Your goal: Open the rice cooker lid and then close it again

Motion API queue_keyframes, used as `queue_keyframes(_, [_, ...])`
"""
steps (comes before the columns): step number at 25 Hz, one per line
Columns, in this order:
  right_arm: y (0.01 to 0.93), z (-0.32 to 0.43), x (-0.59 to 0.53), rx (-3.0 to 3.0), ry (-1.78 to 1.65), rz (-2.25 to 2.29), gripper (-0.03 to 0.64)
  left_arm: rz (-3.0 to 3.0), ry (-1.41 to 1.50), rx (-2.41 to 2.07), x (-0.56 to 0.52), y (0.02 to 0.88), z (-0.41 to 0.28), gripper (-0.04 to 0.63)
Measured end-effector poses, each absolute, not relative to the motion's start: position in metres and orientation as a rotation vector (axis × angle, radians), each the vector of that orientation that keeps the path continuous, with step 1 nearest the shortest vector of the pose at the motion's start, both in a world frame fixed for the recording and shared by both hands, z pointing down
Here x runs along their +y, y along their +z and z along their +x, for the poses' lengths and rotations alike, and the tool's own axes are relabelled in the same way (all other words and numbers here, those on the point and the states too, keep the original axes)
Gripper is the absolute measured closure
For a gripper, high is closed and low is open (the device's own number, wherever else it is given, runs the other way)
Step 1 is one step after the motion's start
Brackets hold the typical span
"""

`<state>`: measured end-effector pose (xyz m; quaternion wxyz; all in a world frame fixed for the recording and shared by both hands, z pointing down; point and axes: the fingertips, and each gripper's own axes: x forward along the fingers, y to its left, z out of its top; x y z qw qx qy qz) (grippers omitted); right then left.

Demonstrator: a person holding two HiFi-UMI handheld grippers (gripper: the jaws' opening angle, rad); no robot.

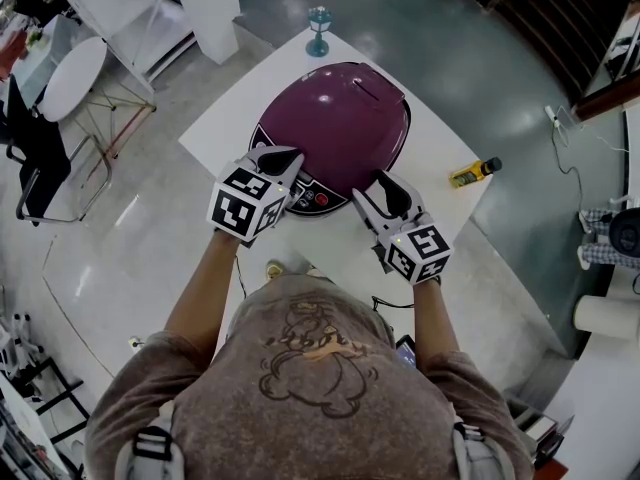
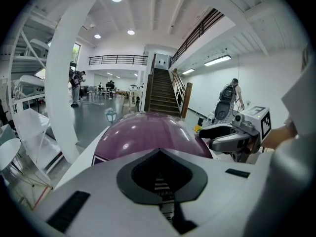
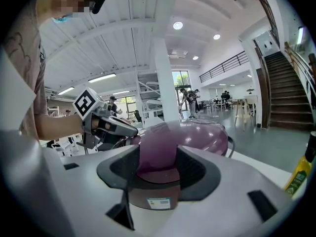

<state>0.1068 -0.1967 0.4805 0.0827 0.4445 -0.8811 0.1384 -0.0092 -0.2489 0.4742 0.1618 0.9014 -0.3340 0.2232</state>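
Seen from above, a purple rice cooker [image 1: 340, 118] sits in the middle of a white worktop [image 1: 230, 128], its domed lid down. A person stands at the near edge with a gripper in each hand.

The left gripper [image 1: 285, 156] rests at the cooker's near left front, by the control panel. Its jaws are pressed together, with nothing seen between them.

The right gripper [image 1: 385, 183] is at the cooker's near right front. Its jaws are spread, and the purple front of the cooker shows in the gap.

A teal goblet [image 1: 318, 30] stands at the far edge. A yellow bottle [image 1: 475, 173] lies at the right edge.
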Motion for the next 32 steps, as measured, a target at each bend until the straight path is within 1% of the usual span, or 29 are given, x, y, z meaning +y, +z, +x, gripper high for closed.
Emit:
queue_keyframes(9, [0.4826,0.1064,-0.1975,-2.614,0.401,1.323,0.407,2.560,0.688,-0.908,-0.2497,0.4765,-0.0092,0.577])
queue_keyframes(14, [0.4817,0.1084,-0.1974,-2.613,0.412,1.349,0.423,2.547,0.637,-0.893,-0.2488,0.4754,-0.0100,0.577])
queue_keyframes(19, [0.4797,0.1091,-0.1975,-2.595,0.418,1.386,0.425,2.530,0.607,-0.881,-0.2491,0.4730,-0.0103,0.577])
queue_keyframes(32, [0.4844,0.1065,-0.2011,-2.469,0.356,1.480,0.426,2.596,0.638,-0.831,-0.2476,0.4751,-0.0100,0.577])
